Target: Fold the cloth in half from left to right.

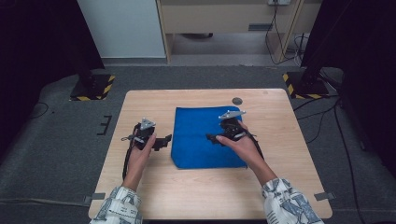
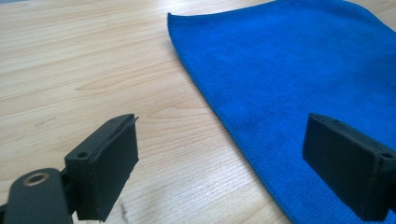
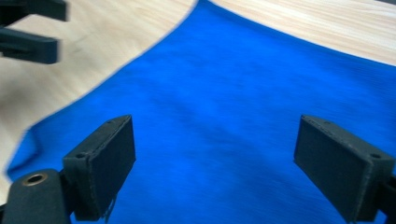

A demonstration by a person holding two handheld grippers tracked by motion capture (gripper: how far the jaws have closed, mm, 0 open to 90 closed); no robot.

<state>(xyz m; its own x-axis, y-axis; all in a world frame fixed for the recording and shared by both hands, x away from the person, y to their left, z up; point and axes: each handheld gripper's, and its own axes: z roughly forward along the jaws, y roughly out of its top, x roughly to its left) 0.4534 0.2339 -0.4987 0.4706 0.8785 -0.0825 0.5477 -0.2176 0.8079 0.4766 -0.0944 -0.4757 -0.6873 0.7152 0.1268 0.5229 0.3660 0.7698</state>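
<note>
A blue cloth (image 1: 198, 140) lies flat in the middle of the wooden table (image 1: 154, 186). My left gripper (image 1: 164, 140) hovers just off the cloth's left edge and points right at it. In the left gripper view its jaws (image 2: 222, 140) stand open and empty, one over bare wood, the other over the cloth (image 2: 299, 70). My right gripper (image 1: 212, 138) hovers over the cloth's right half and points left. It (image 3: 215, 140) is open too, with only the cloth (image 3: 243, 84) below. The left gripper's jaws (image 3: 32, 28) show blurred at the top left of the right gripper view.
A small dark round disc (image 1: 237, 101) sits on the table behind the cloth. Two stands with yellow-black striped bases (image 1: 93, 86) (image 1: 303, 84) flank the table's far corners. Cables (image 1: 327, 116) trail over the grey floor at the right.
</note>
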